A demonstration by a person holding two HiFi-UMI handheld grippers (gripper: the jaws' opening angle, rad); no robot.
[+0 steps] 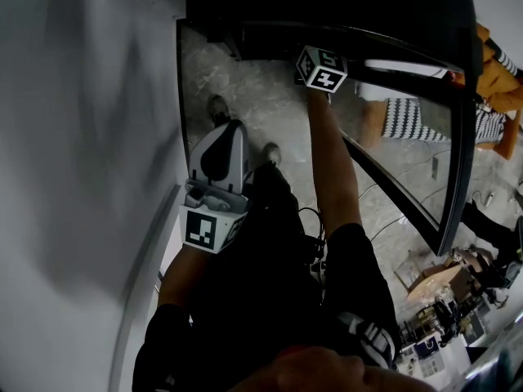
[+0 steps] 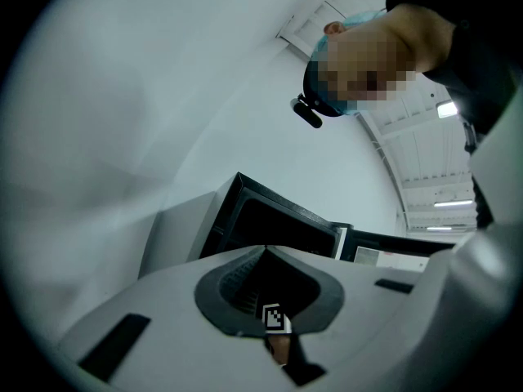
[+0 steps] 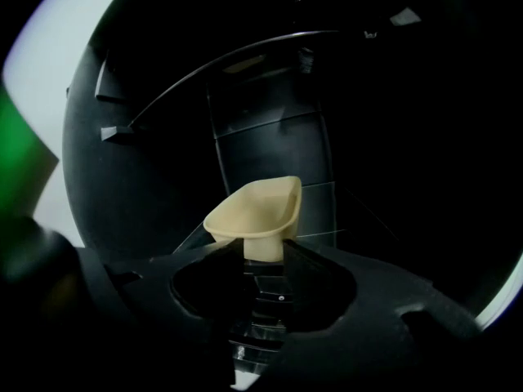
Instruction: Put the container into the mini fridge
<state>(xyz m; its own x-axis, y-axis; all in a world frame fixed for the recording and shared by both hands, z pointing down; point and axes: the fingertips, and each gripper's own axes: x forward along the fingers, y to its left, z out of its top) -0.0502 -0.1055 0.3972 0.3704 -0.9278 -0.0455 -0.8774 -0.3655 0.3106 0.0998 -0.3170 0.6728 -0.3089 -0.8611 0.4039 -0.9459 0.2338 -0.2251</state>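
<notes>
Right gripper (image 3: 263, 258): jaws clamped on the container (image 3: 255, 209), gripping its narrow base. It's a cream thin-walled cup flaring above the jaws, held inside the dark mini fridge (image 3: 270, 141). Looks light, rigid, smooth plastic. It may pivot in a pinch, so the base is the right hold; don't squeeze the rim. Left gripper (image 2: 263, 250): jaws together, nothing in them, beside the wall (image 1: 73, 137).

Black short-slv top (image 1: 359, 260), black trousers (image 1: 274, 211), grey shoes (image 1: 218, 109); left tool (image 2: 263, 251) white w/ dark-grey pads (image 2: 212, 300), right tool (image 3: 263, 256) black, each w/ b&w square-marker cube (image 1: 211, 229).
</notes>
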